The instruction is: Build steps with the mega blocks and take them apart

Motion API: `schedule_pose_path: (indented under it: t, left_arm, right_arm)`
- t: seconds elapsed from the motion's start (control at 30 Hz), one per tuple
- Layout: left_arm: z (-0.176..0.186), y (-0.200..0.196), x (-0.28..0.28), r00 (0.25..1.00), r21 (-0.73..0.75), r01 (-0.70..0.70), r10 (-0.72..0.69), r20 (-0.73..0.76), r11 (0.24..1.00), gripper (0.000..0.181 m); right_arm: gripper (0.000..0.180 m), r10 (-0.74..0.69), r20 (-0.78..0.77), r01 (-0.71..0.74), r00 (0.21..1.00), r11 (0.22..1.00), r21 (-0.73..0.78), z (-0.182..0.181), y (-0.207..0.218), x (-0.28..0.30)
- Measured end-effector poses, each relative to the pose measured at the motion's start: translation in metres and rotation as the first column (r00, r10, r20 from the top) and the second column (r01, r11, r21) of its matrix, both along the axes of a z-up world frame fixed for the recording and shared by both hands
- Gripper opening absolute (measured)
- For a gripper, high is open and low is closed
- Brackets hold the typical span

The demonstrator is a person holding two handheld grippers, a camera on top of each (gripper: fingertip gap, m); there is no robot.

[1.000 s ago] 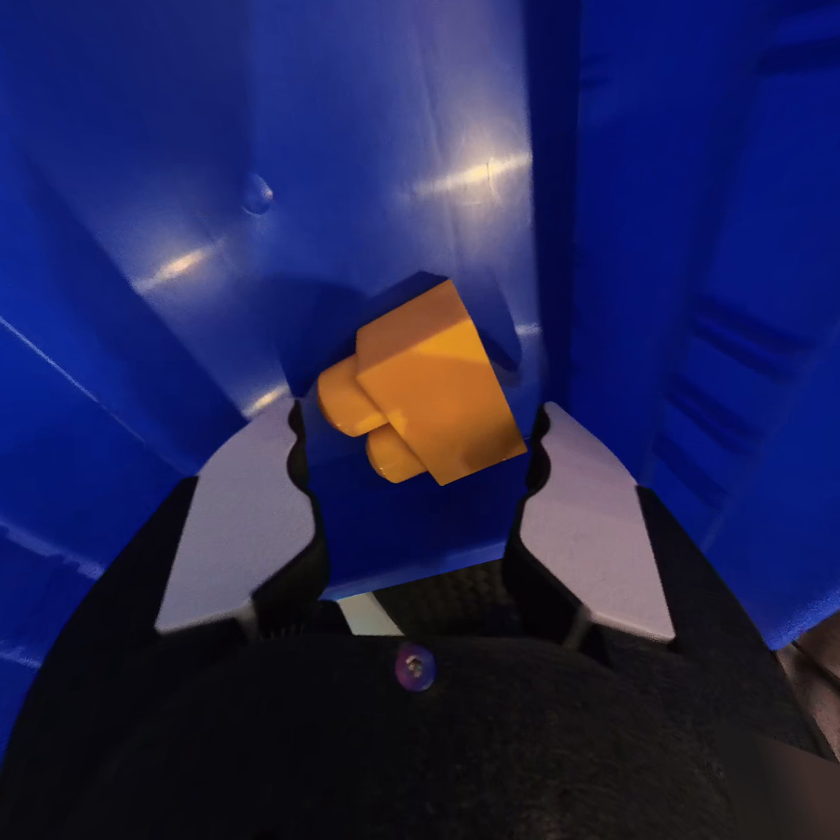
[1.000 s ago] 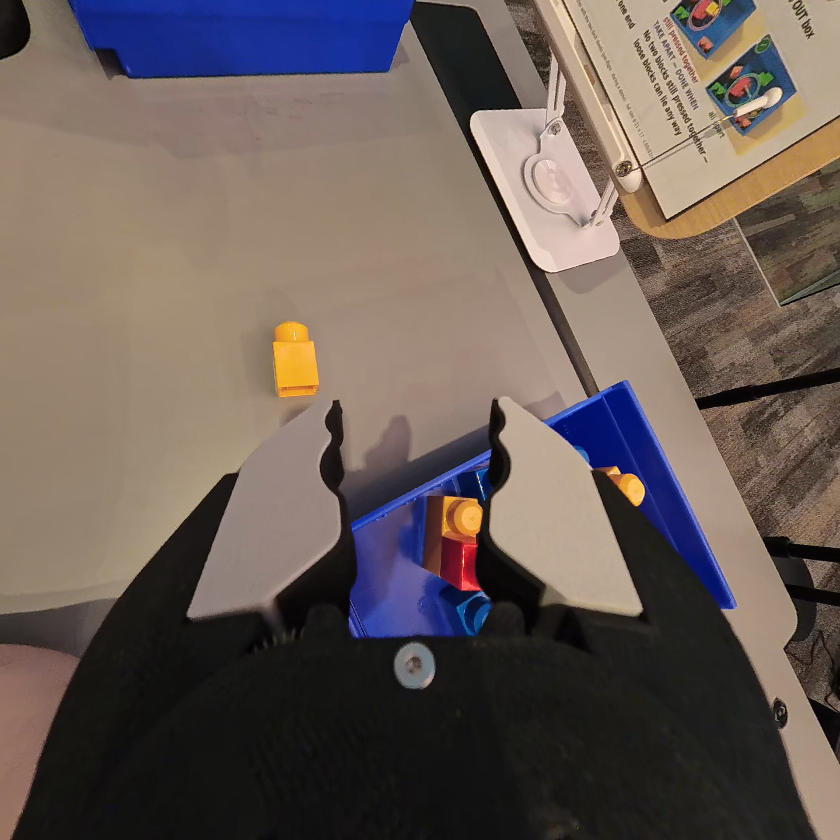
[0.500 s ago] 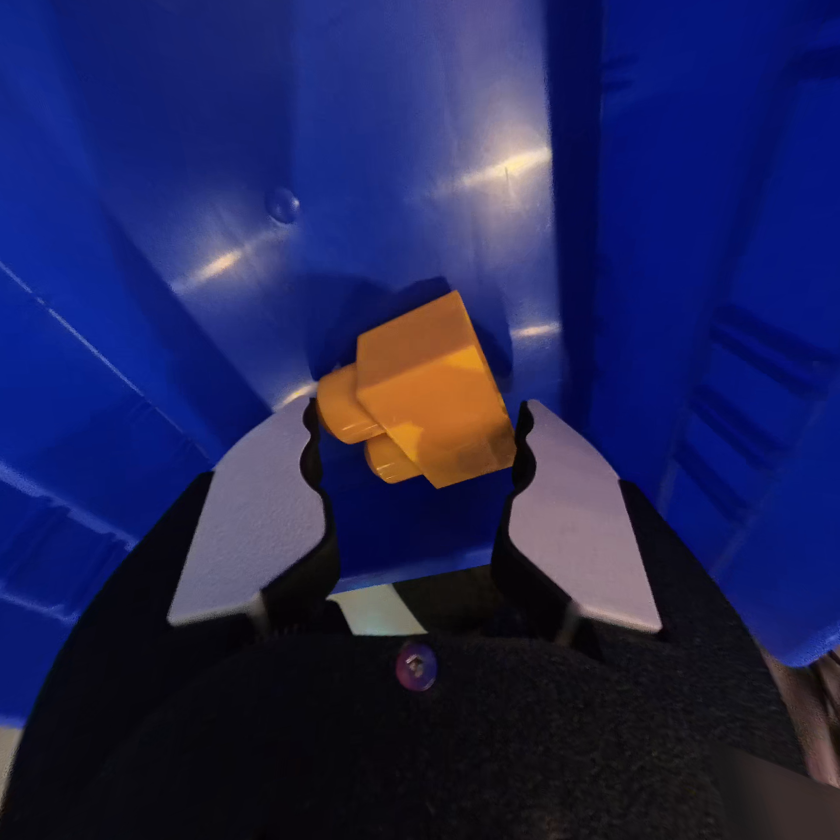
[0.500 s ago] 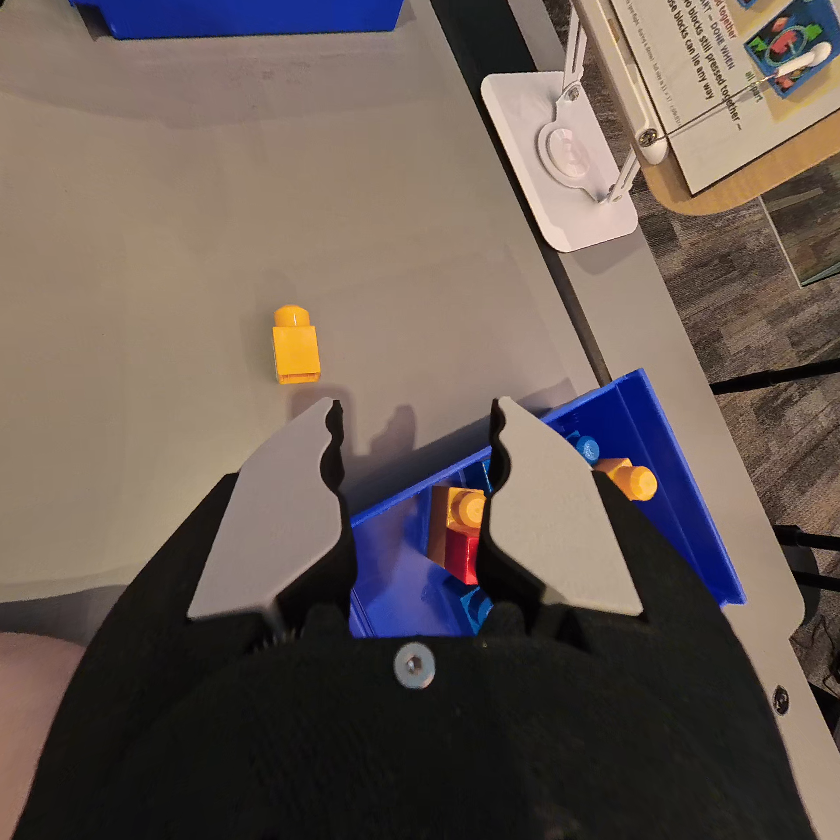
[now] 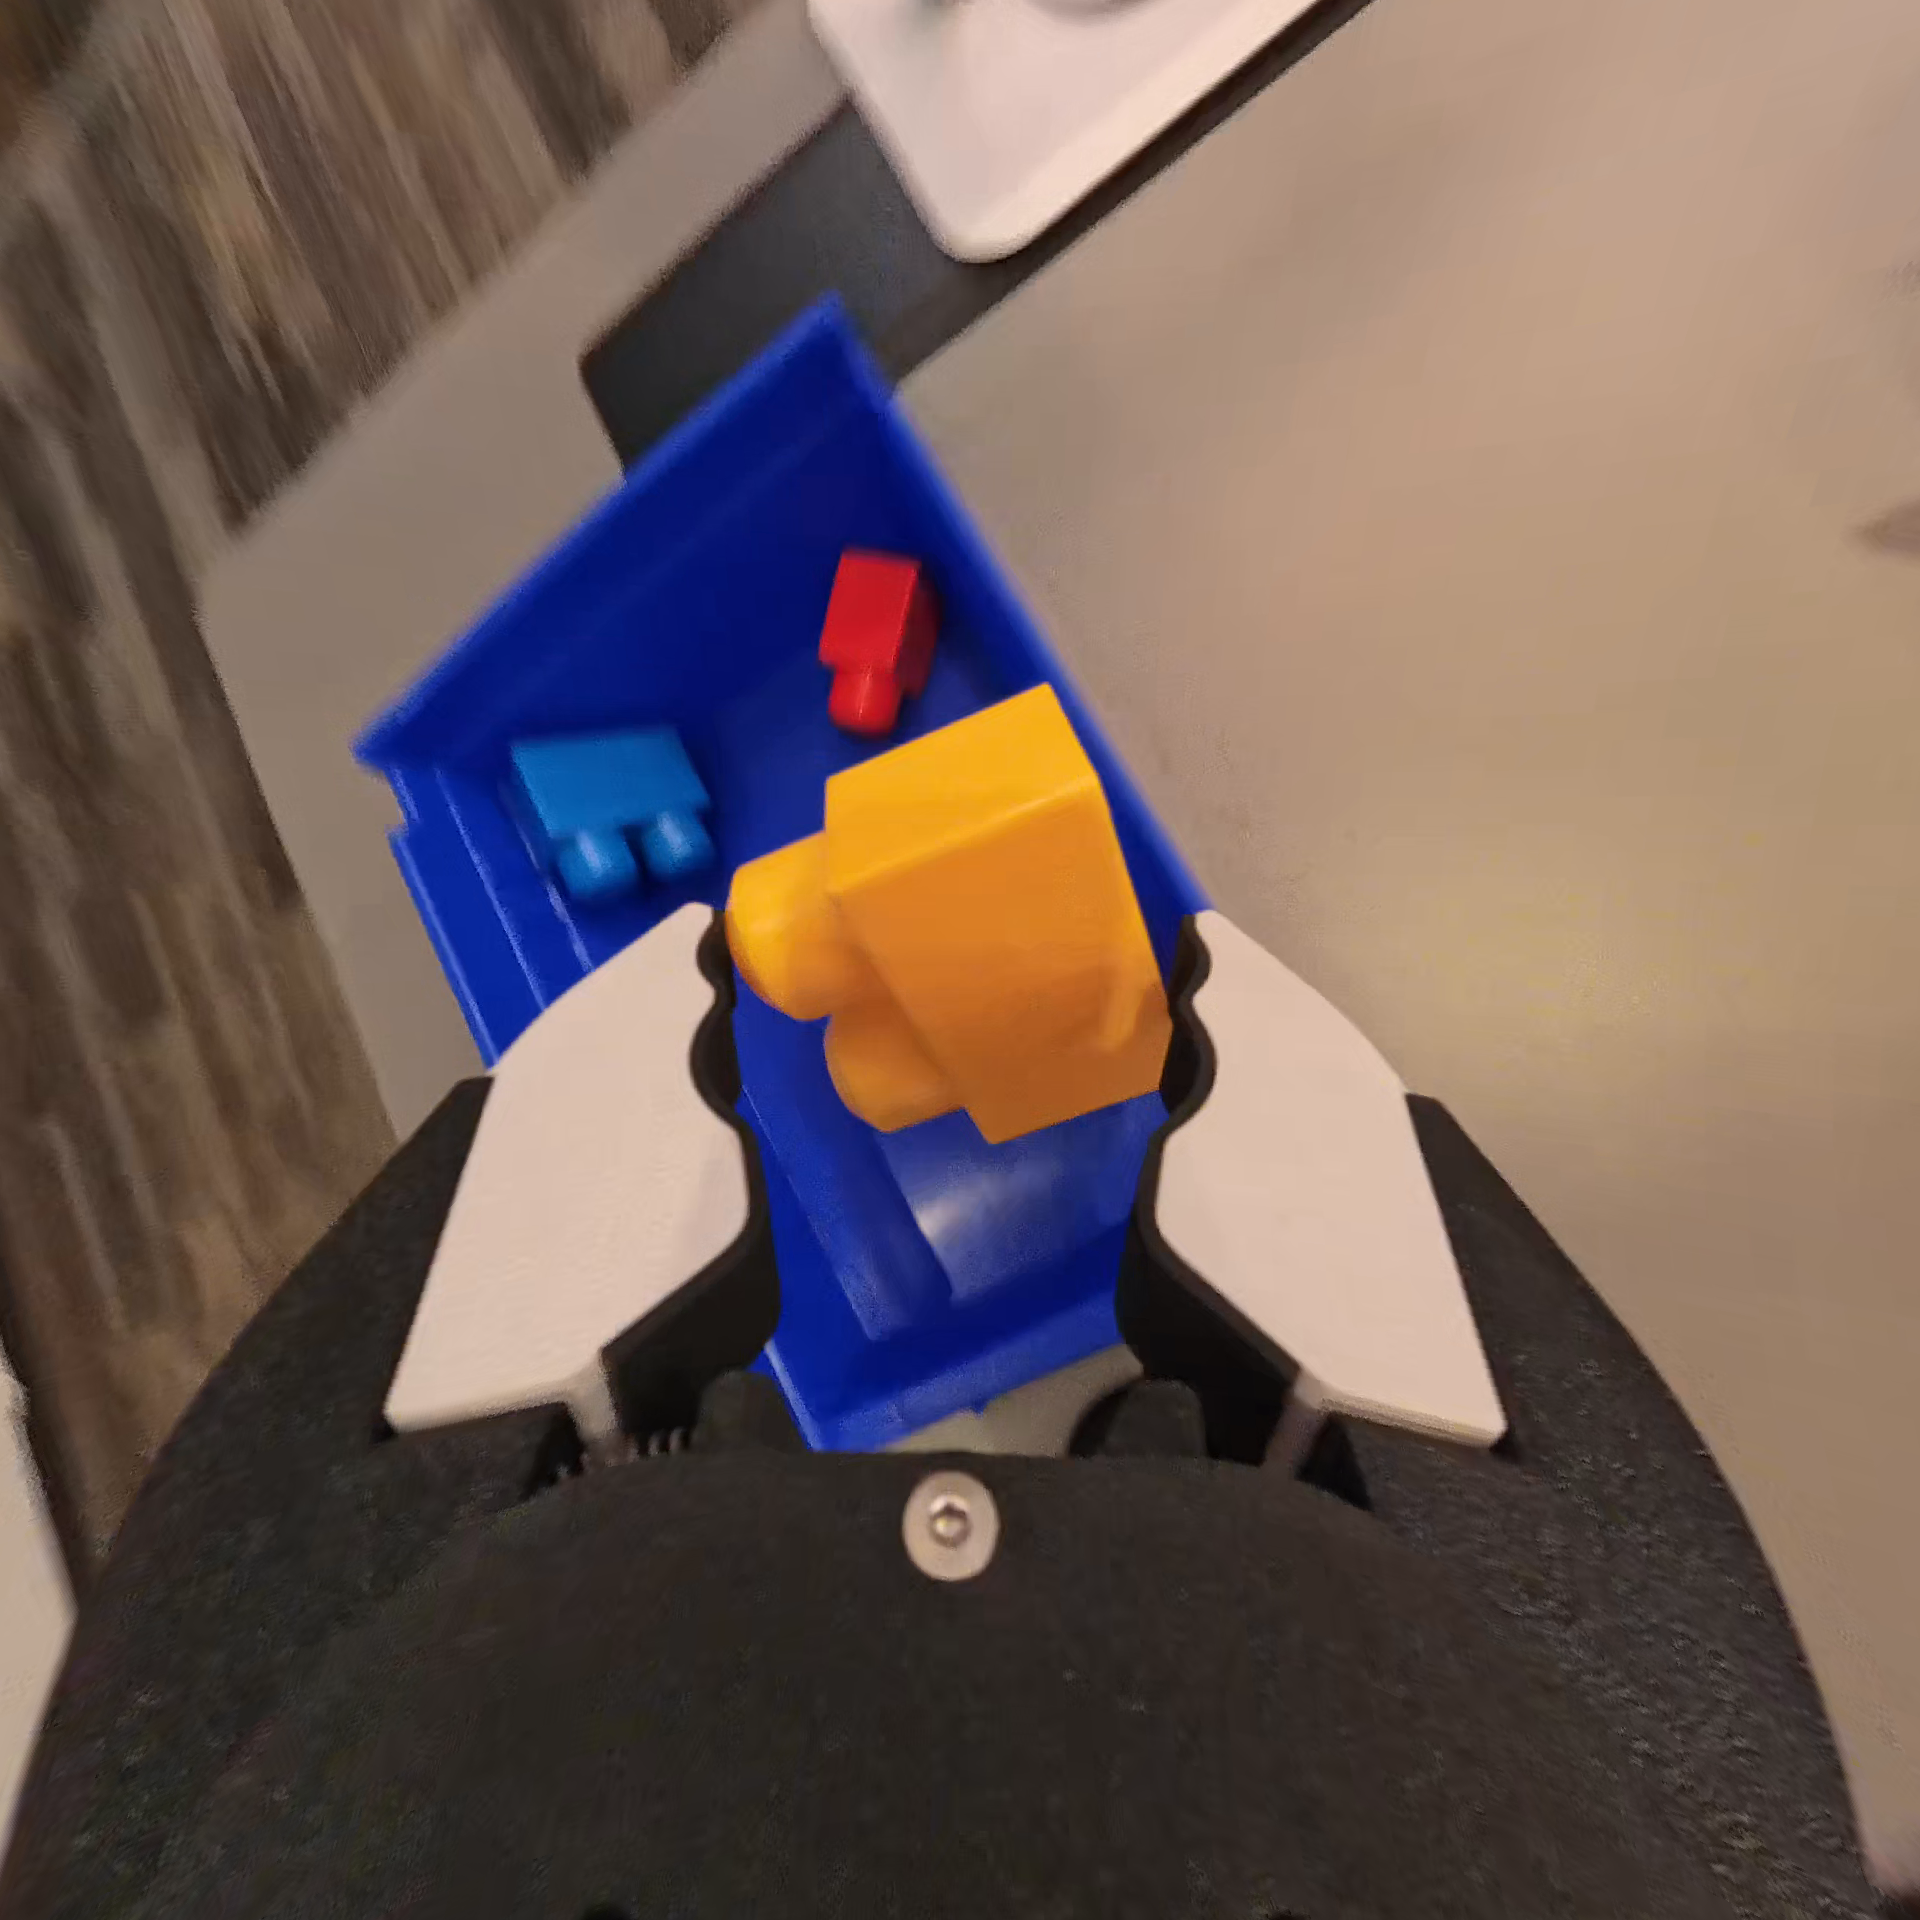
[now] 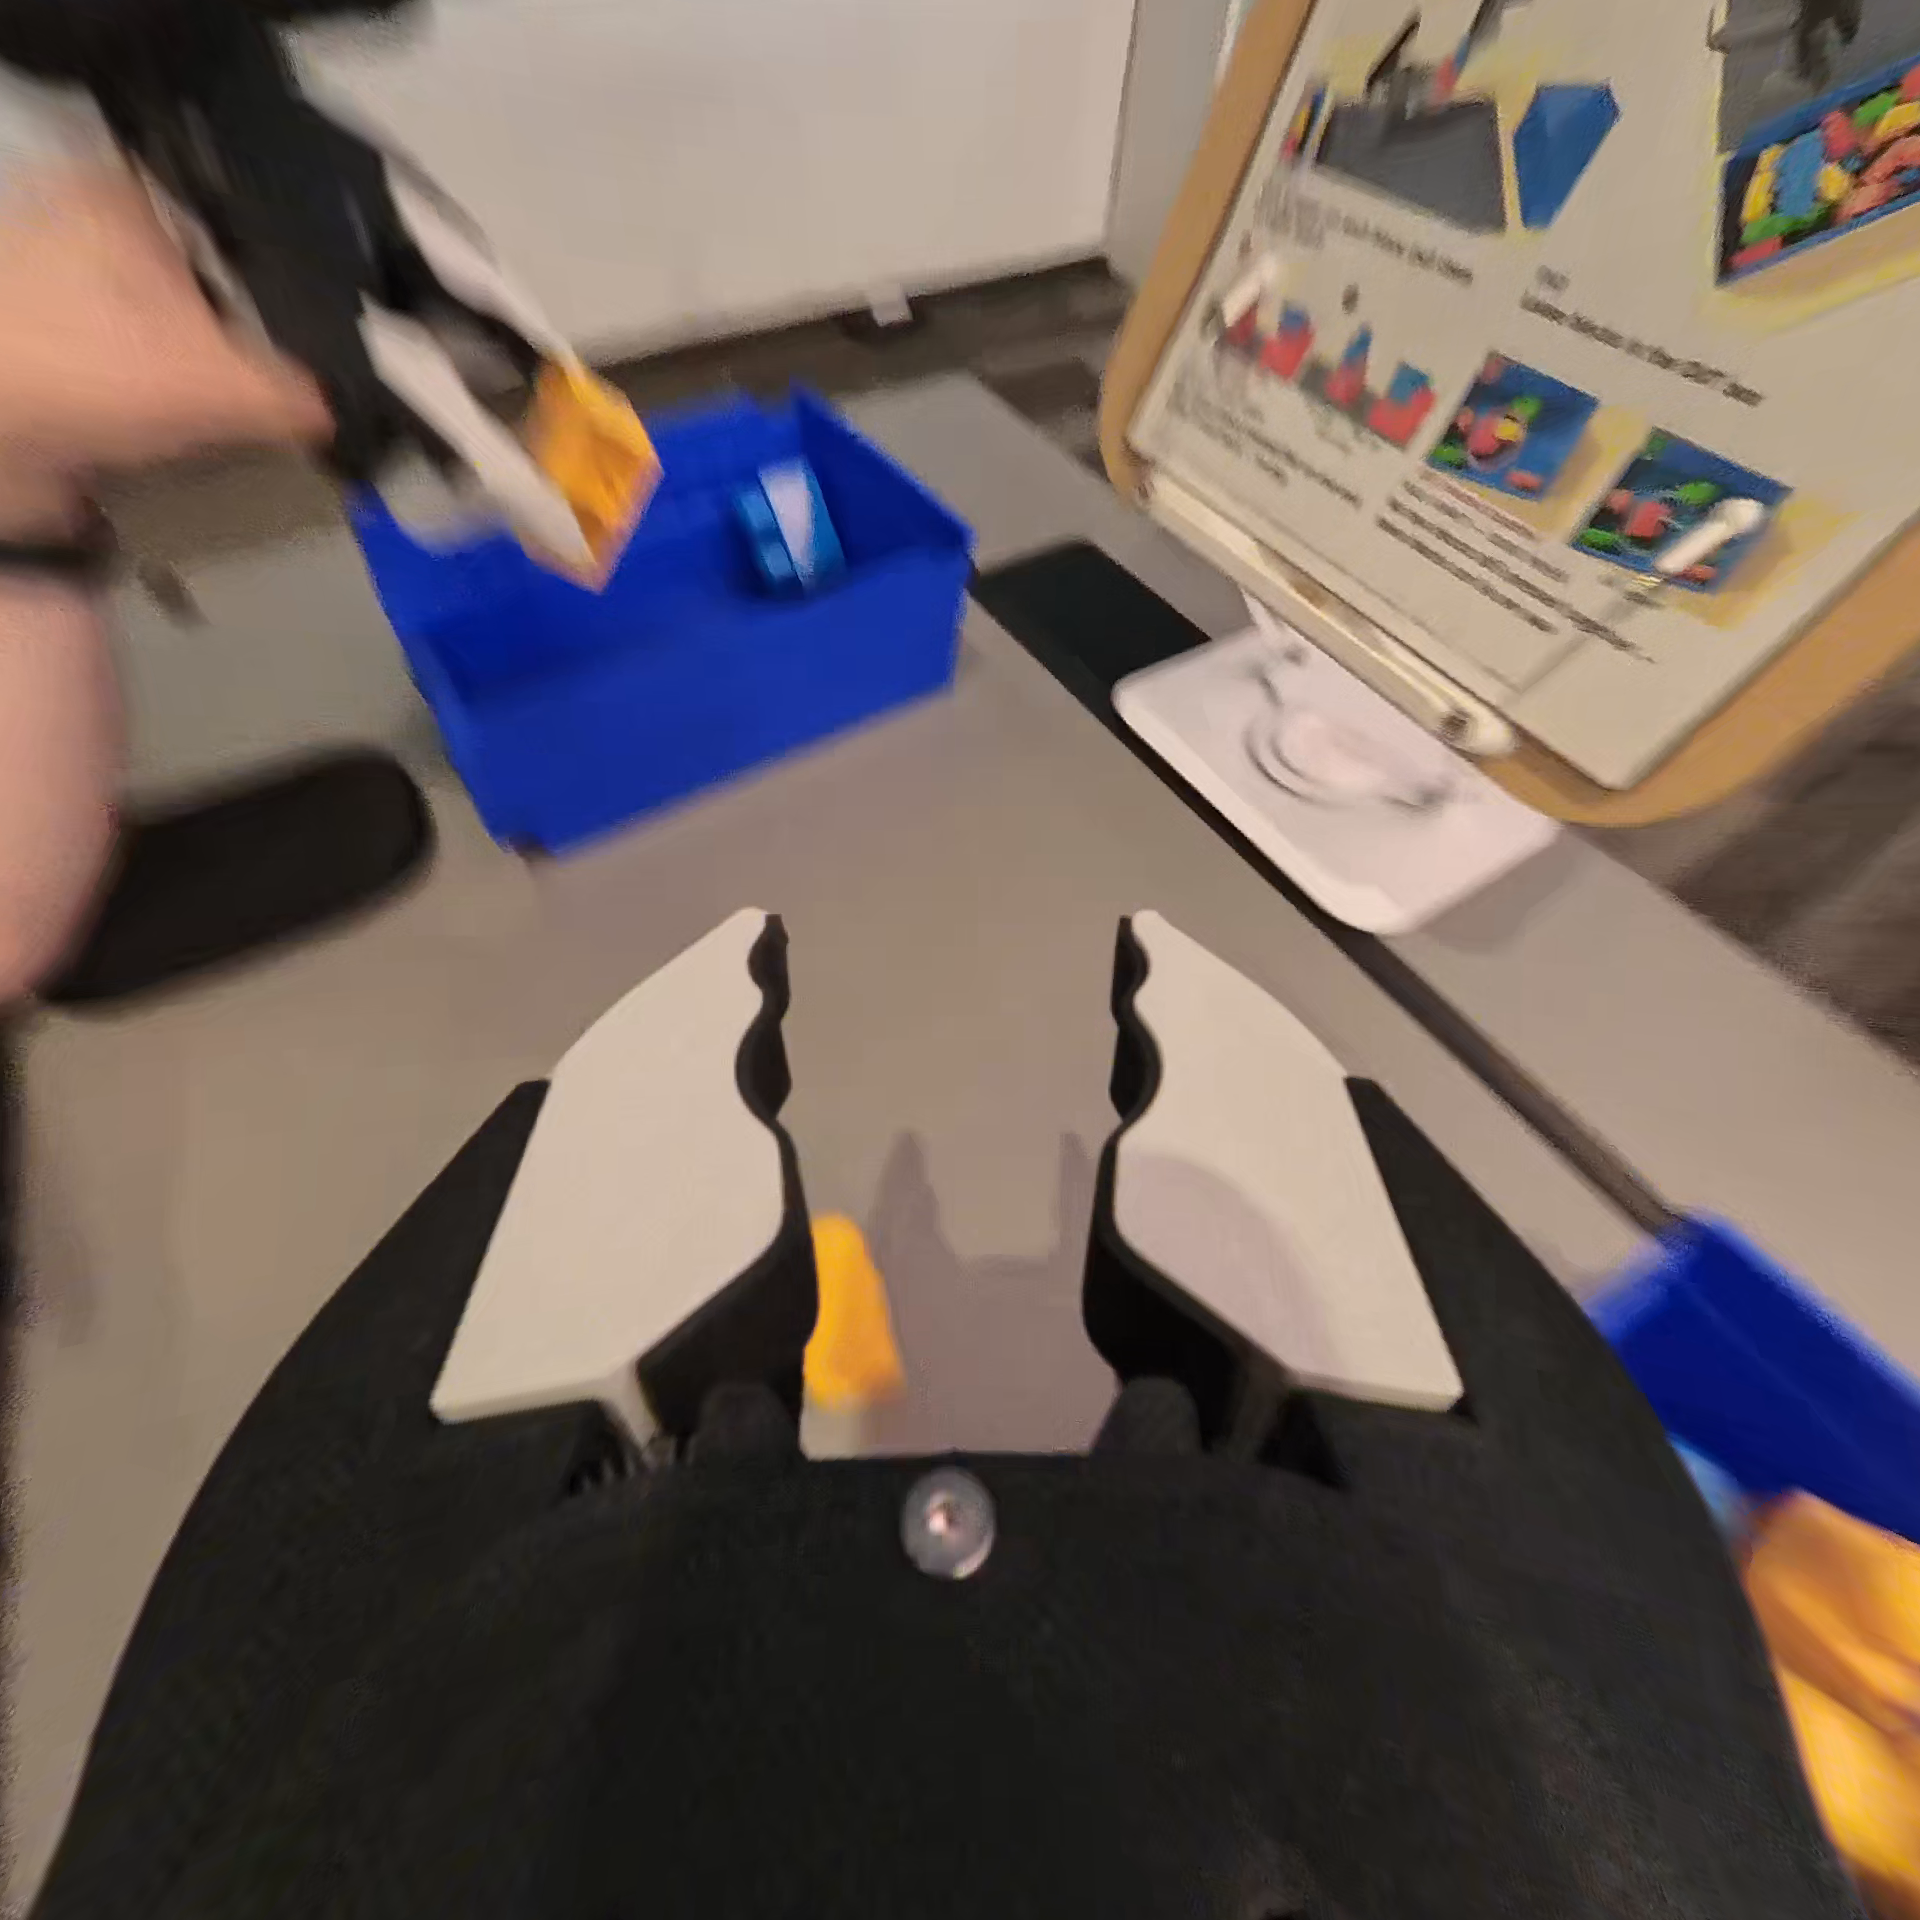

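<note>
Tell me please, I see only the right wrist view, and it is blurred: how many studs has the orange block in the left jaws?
Observer: Two studs. The left gripper has its jaws shut on the orange block.
Operator: What lies in the bin under it?
Observer: A red block and a light blue block lie apart on the floor of the blue bin.
Operator: How many studs do they have?
Observer: The red block shows one, the light blue block two.

Orange two-stud block point(image 5: 966, 925) held tilted, red block point(image 5: 875, 636), blue block point(image 5: 613, 805) in bin point(image 5: 665, 582)
</note>
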State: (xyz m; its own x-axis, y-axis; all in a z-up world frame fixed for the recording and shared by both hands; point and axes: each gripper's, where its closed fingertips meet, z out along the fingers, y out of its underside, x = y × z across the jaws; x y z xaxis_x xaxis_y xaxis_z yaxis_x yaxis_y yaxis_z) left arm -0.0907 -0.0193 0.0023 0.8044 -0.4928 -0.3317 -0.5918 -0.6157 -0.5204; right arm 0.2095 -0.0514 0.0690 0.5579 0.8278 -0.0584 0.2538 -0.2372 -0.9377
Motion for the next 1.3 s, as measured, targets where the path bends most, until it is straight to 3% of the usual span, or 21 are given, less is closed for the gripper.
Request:
schedule_pose_path:
  t: [0.1, 0.23, 0.4, 0.7, 0.87, 1.03, 1.13, 1.23, 1.3]
  left_arm:
    - [0.003, -0.008, 0.051, 0.977, 0.071, 0.203, -0.197, -0.086, 0.977, 0.081]
    - [-0.016, -0.029, 0.115, 0.923, 0.012, 0.379, -0.377, -0.071, 0.925, 0.081]
    - [-0.036, -0.043, 0.144, 0.878, -0.041, 0.456, -0.457, -0.145, 0.889, 0.08]
    - [-0.06, -0.053, 0.163, 0.838, -0.109, 0.494, -0.505, -0.207, 0.863, 0.08]
    - [-0.067, -0.059, 0.168, 0.809, -0.134, 0.522, -0.538, -0.238, 0.843, 0.08]
    - [-0.068, -0.06, 0.17, 0.805, -0.135, 0.526, -0.543, -0.24, 0.84, 0.08]
    - [-0.063, -0.058, 0.171, 0.813, -0.102, 0.526, -0.534, -0.231, 0.845, 0.08]
    - [-0.043, -0.041, 0.164, 0.857, 0.024, 0.479, -0.461, -0.23, 0.878, 0.104]
    - [-0.025, -0.034, 0.158, 0.895, 0.091, 0.438, -0.424, -0.141, 0.894, 0.106]
  right_arm:
    - [0.059, 0.072, -0.289, -0.138, 0.955, 0.967, -0.214, 0.005, 0.0, -0.048]
    - [0.057, 0.17, -0.236, -0.257, 0.957, 0.874, -0.411, -0.045, -0.006, -0.089]
    - [0.057, 0.164, -0.26, -0.279, 0.952, 0.813, -0.511, -0.072, -0.003, -0.112]
    - [0.058, 0.23, -0.096, -0.242, 0.968, 0.776, -0.583, -0.113, -0.017, -0.133]
    - [0.039, 0.308, -0.112, -0.303, 0.945, 0.693, -0.654, -0.122, -0.032, -0.137]
    - [0.038, 0.326, -0.131, -0.325, 0.936, 0.66, -0.677, -0.125, -0.034, -0.136]
    - [0.038, 0.323, -0.153, -0.339, 0.934, 0.661, -0.67, -0.121, -0.032, -0.134]
    - [0.038, 0.285, -0.178, -0.329, 0.942, 0.676, -0.659, -0.118, -0.02, -0.125]
    - [0.038, 0.227, -0.215, -0.312, 0.95, 0.69, -0.653, -0.114, -0.006, -0.114]
